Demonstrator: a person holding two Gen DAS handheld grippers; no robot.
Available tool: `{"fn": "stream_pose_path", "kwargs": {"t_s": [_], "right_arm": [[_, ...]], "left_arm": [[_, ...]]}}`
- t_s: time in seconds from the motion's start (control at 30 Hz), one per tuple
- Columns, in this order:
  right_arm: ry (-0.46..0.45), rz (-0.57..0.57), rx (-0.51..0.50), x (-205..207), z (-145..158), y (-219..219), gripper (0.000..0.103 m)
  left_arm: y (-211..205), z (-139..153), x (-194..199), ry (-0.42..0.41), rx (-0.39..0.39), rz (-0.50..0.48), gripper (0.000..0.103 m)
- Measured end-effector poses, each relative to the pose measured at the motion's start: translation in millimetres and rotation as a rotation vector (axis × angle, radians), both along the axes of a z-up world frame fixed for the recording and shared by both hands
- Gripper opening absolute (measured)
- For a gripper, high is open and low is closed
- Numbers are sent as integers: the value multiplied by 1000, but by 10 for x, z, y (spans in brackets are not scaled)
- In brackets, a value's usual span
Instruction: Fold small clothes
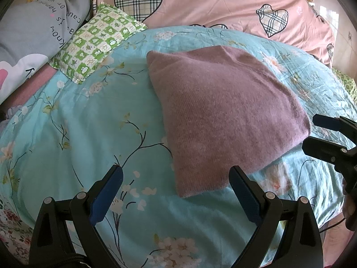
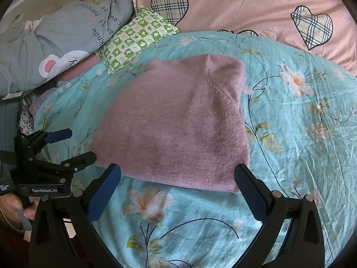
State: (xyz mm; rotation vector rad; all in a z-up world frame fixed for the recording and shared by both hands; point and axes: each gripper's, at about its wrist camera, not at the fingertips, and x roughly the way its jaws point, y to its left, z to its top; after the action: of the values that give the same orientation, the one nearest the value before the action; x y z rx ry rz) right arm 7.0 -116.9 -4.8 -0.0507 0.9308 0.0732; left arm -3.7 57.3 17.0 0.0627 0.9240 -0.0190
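Right now the mauve knitted garment (image 1: 225, 114) lies folded into a compact, roughly rectangular bundle on the turquoise floral bedspread (image 1: 89, 134), and everything else can be placed from it. Neither gripper touches it. The left gripper (image 1: 176, 174) hangs just off the near edge of the garment with its blue-padded fingers (image 1: 107, 196) spread wide and holding nothing; one finger sits over bare bedspread to the left of the bundle, the other just in front of its near corner. The right gripper (image 2: 178, 172) is likewise spread wide and empty, its two fingers (image 2: 104, 194) straddling the near hem of the garment (image 2: 178, 120) from just above the bedspread (image 2: 301, 134). From the left wrist view the right gripper (image 1: 312, 131) shows at the bundle's right corner, close beside it, with its jaws apart. From the right wrist view the left gripper (image 2: 82, 143) appears off the garment's left edge, jaws apart too, with a person's hand (image 2: 20, 207) on its handle. Beyond the far left corner of the garment a small green-and-white checked pillow (image 1: 98, 40) rests on the bedspread, well apart from the bundle. Farther left of that pillow lies a grey cloth with printed lettering (image 1: 40, 26). Behind the garment's far edge rises a pink quilt with plaid hearts (image 1: 212, 2), spanning the head of the bed.
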Motion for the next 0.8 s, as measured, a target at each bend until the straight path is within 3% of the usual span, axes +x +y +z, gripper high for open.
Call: {"fn": "stream_pose_path", "kwargs": {"t_s": [0.8], "right_arm": [[-1, -21, 21, 23, 27, -92, 101]], "left_arm": [[30, 43, 61, 9, -19, 14, 95]]}}
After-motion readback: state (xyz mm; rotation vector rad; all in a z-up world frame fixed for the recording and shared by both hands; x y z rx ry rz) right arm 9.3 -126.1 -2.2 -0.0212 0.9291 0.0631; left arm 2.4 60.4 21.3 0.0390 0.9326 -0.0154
